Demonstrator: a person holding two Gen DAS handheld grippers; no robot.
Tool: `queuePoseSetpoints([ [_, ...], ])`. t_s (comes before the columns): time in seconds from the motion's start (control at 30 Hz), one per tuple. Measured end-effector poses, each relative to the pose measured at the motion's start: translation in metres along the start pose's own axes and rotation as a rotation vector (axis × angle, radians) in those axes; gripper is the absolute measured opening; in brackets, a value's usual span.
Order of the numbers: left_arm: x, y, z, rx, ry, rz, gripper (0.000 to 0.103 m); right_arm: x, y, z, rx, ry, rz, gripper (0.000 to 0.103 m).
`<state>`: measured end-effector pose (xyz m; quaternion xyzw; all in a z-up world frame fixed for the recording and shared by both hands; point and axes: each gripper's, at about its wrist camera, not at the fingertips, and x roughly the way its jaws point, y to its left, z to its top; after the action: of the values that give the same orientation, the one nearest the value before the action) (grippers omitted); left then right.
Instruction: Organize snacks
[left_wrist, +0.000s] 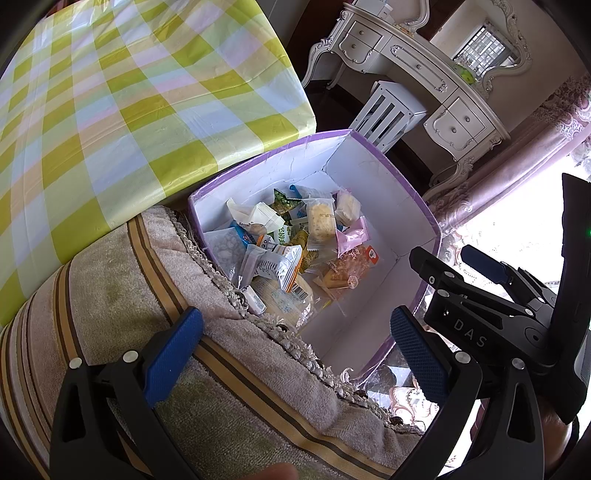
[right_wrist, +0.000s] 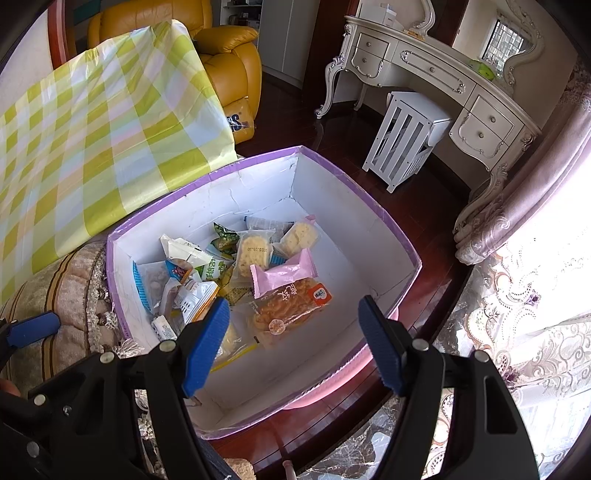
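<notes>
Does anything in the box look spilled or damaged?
No spill: the snacks all lie heaped inside the box. But its white inner wall is creased and cracked, and the rim's purple covering looks wrinkled and torn.

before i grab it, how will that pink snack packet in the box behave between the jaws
The pink packet looks like a sealed, puffy film pouch, so it is probably light and will crumple rather than stay stiff. Its glossy film may slip. It lies loosely atop other wrappers in the box, so a push would likely slide it.

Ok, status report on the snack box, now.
Left gripper and right gripper: jaws open, empty. Snacks piled in purple-rimmed box. Nothing blocking.
</notes>
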<state>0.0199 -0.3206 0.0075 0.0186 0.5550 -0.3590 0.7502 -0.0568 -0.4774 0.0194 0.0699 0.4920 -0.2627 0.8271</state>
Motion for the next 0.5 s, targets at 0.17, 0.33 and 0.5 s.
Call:
queuePoseSetpoints([
  [0.17, 0.0000, 0.0001, -0.0002, 0.000, 0.000, 0.001, 0.099, 0.0004, -0.0004, -0.0018, 0.001, 0.001, -0.001, 0.072],
  [0.33, 0.0001, 0.0002, 0.0000, 0.000, 0.000, 0.000, 0.099, 0.0004, -0.0010, -0.0027, 0.003, 0.002, -0.001, 0.072],
  [0.5, 0.0003, 0.0000, 0.0001, 0.001, 0.001, 0.001, 0.099, 0.0016, -0.0014, -0.0049, 0.005, 0.004, -0.002, 0.072],
])
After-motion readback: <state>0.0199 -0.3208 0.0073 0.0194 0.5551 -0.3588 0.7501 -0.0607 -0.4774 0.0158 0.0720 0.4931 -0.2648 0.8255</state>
